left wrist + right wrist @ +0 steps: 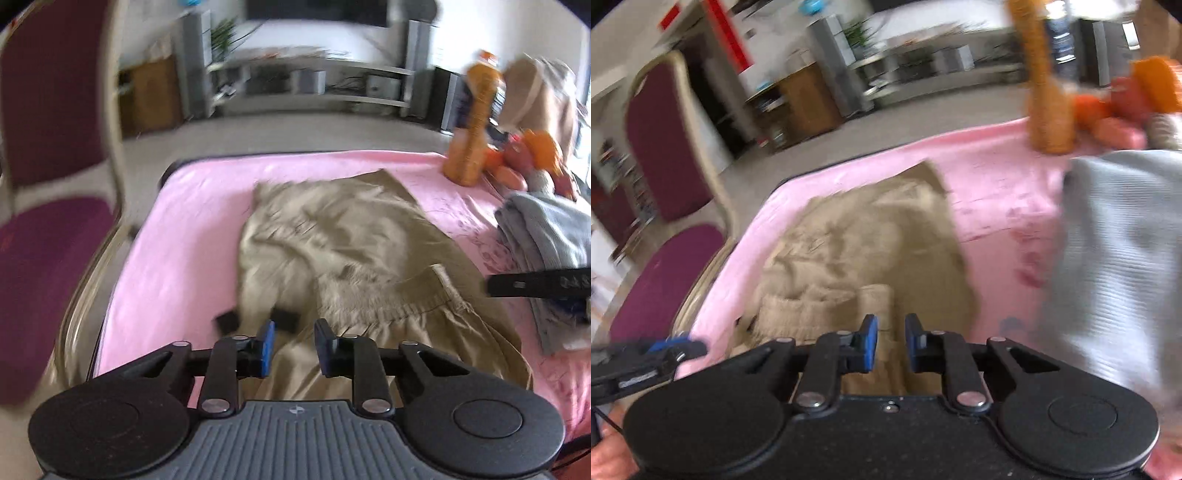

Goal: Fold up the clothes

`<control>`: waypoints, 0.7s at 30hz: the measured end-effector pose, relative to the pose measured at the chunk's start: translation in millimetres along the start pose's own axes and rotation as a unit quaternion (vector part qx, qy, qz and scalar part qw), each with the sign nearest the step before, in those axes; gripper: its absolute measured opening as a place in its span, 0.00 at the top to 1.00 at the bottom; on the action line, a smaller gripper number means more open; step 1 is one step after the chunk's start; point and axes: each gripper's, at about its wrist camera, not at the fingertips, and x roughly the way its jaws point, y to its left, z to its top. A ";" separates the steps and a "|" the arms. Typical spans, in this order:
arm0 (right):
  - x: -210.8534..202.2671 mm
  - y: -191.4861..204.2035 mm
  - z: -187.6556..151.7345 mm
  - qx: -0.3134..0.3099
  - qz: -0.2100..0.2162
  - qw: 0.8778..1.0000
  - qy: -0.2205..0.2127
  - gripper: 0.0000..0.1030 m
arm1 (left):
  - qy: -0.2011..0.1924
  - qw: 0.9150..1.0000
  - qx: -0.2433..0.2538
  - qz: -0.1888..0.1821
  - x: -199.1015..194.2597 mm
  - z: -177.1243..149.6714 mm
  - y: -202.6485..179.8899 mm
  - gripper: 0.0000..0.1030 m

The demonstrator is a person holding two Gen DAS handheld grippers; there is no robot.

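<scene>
A crumpled khaki garment (351, 251) lies on the pink sheet (184, 240), its gathered waistband towards me. My left gripper (295, 326) hovers just above the garment's near edge. Its blue pads stand a little apart with nothing pinched between them. My right gripper (890, 321) hangs over the same khaki garment (868, 240) by the waistband, its jaws also slightly apart and empty. The right gripper's finger (535, 284) juts in at the right edge of the left wrist view. The left gripper (646, 358) shows at the left edge of the right wrist view.
A pile of grey clothing (546, 236) sits at the right, also seen close up (1108, 258). An orange bottle (469, 122) and orange toys (532, 155) stand at the far right corner. A maroon chair (48, 184) stands close to the left edge.
</scene>
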 end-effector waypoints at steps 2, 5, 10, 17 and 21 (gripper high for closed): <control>18.0 -0.4 7.7 0.008 0.047 0.998 0.029 0.83 | 0.001 1.000 0.027 -0.008 15.6 7.0 -11.9 0.79; 42.9 3.6 15.8 -0.012 0.067 0.995 0.067 0.85 | 0.021 0.997 0.074 0.006 45.4 11.4 -24.4 0.78; 77.8 0.8 17.7 -0.075 -0.018 0.994 0.074 1.00 | 0.061 0.995 0.064 0.044 90.0 13.9 -15.5 0.77; 85.9 -6.4 18.0 -0.052 -0.028 0.996 0.072 1.00 | 0.073 0.996 0.023 0.051 99.6 10.5 1.5 0.80; 74.8 -8.4 18.8 -0.037 -0.023 0.998 0.053 0.95 | 0.071 0.996 -0.001 0.047 88.7 13.6 9.5 0.72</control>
